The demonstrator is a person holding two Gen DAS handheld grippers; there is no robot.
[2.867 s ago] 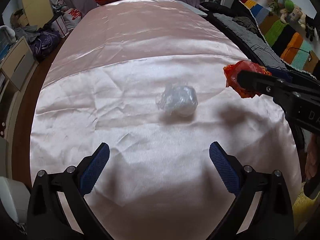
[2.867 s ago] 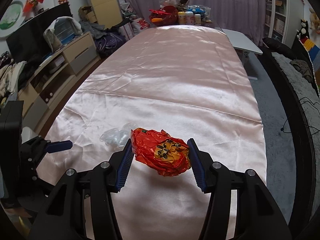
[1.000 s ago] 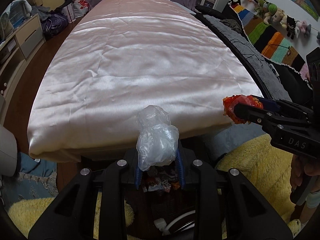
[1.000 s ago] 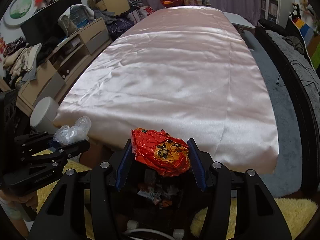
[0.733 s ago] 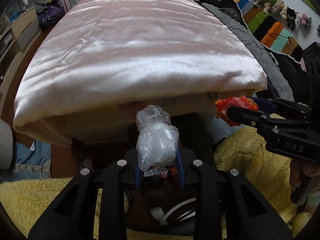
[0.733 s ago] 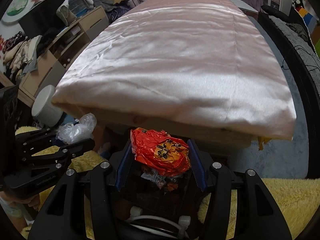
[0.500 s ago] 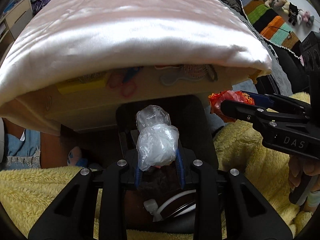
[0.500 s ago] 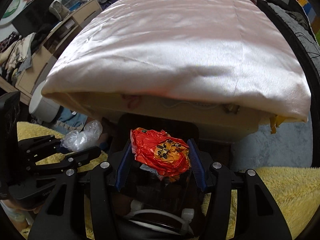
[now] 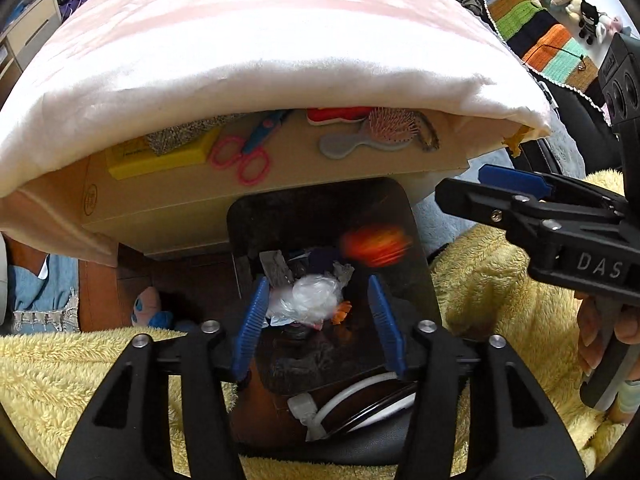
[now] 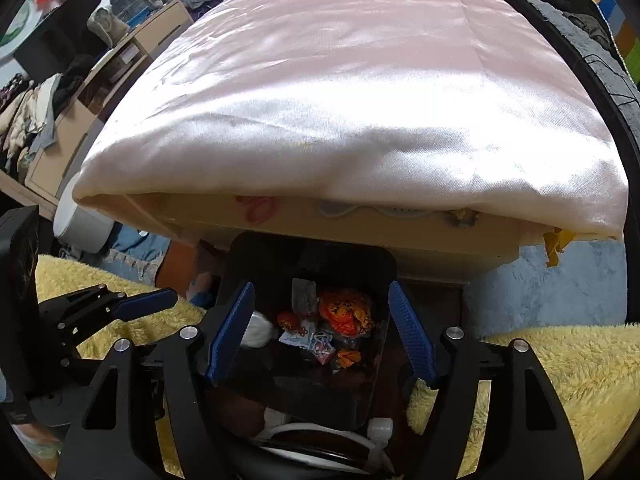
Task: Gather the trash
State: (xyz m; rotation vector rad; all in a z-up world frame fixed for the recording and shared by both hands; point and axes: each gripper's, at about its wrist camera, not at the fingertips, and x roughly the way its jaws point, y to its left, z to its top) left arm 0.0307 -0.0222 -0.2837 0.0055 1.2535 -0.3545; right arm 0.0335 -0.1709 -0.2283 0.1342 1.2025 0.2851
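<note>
A black trash bin (image 9: pixel 416 236) stands on the floor under the table's front edge; it also shows in the right wrist view (image 10: pixel 384 264). My left gripper (image 9: pixel 318 320) is open above the bin. The clear plastic wad (image 9: pixel 314 294) lies loose among the trash below it. My right gripper (image 10: pixel 320 332) is open above the bin; it also shows in the left wrist view (image 9: pixel 516 188). The orange wrapper (image 9: pixel 376 246) is a blur falling into the bin, and it shows inside the bin in the right wrist view (image 10: pixel 344 312). The plastic wad shows there too (image 10: pixel 258 330).
The table with the pink satin cloth (image 9: pixel 280 40) overhangs the bin. Its front board shows pictures of scissors (image 9: pixel 244 156) and a hairbrush (image 9: pixel 380 132). A yellow fluffy rug (image 9: pixel 500 300) surrounds the bin. A white round container (image 10: pixel 76 224) stands at the left.
Both grippers have opened over the bin. The plastic wad has dropped from the left gripper and the orange wrapper from the right, both into the bin.
</note>
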